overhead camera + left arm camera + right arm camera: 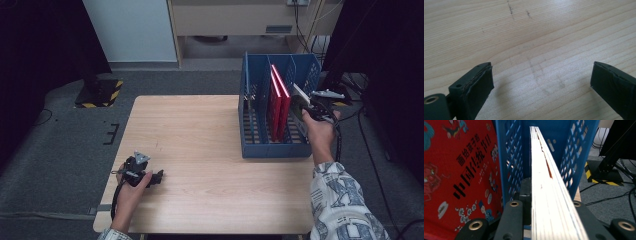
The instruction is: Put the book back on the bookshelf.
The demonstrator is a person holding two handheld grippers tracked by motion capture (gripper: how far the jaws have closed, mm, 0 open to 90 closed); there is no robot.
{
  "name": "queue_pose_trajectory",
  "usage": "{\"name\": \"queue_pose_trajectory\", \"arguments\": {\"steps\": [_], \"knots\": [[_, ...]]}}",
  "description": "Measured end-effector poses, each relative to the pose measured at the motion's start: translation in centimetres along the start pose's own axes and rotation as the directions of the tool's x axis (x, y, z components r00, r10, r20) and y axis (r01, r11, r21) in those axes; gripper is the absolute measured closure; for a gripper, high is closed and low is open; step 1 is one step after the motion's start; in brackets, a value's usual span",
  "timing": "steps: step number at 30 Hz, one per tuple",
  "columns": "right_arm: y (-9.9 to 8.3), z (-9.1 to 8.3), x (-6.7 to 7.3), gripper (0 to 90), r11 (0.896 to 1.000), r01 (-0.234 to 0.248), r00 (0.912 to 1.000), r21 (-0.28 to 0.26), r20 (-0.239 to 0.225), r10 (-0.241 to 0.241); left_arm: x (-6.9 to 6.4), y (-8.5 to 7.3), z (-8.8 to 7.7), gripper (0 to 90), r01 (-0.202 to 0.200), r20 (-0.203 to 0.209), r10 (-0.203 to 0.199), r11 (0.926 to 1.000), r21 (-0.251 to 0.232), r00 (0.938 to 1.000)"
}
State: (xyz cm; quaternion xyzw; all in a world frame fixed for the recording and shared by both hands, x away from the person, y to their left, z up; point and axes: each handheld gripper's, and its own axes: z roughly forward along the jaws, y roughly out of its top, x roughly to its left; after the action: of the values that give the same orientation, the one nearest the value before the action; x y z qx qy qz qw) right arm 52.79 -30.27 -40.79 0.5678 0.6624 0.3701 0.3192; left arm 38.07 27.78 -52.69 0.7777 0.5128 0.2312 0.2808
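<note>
Now right tool [306, 107] grips a book [546, 192], seemingly entering the blue rack [250, 100]; left tool [541, 82] gapes.

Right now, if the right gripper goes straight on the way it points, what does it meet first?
Probably the blue rack: the right gripper is shut on a book that points into the slot beside the red book. Its back wall likely comes first; depth is unclear.

Rack [272, 145] on table [200, 150], right-rear part. Two books [279, 100] upright in middle slot. Third book [546, 195] at rightmost slot, in right gripper [306, 109]. Left gripper [159, 176] on table, front-left.
</note>
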Motion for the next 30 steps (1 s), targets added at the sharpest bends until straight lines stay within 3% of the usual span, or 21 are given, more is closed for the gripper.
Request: {"name": "queue_pose_trajectory", "arguments": {"steps": [21,24,30], "knots": [[-1.8,2.0,0.7,75.4,0.998,-0.019,0.9998,0.065,-0.006,0.020,0.2,0.1,-0.2,4.9,0.006,-0.010,-0.006,0.9999,-0.009,0.9999],[-2.1,2.0,1.0,75.2,0.996,0.018,0.9998,0.085,-0.006,-0.017,0.2,0.1,-0.2,4.9,0.002,-0.011,-0.002,1.0000,-0.007,0.9999],[-2.3,1.8,1.5,74.8,0.993,0.035,0.9994,0.109,-0.006,-0.035,0.2,0.1,-0.3,4.8,0.002,-0.013,-0.002,0.9999,-0.010,0.9999]]}}
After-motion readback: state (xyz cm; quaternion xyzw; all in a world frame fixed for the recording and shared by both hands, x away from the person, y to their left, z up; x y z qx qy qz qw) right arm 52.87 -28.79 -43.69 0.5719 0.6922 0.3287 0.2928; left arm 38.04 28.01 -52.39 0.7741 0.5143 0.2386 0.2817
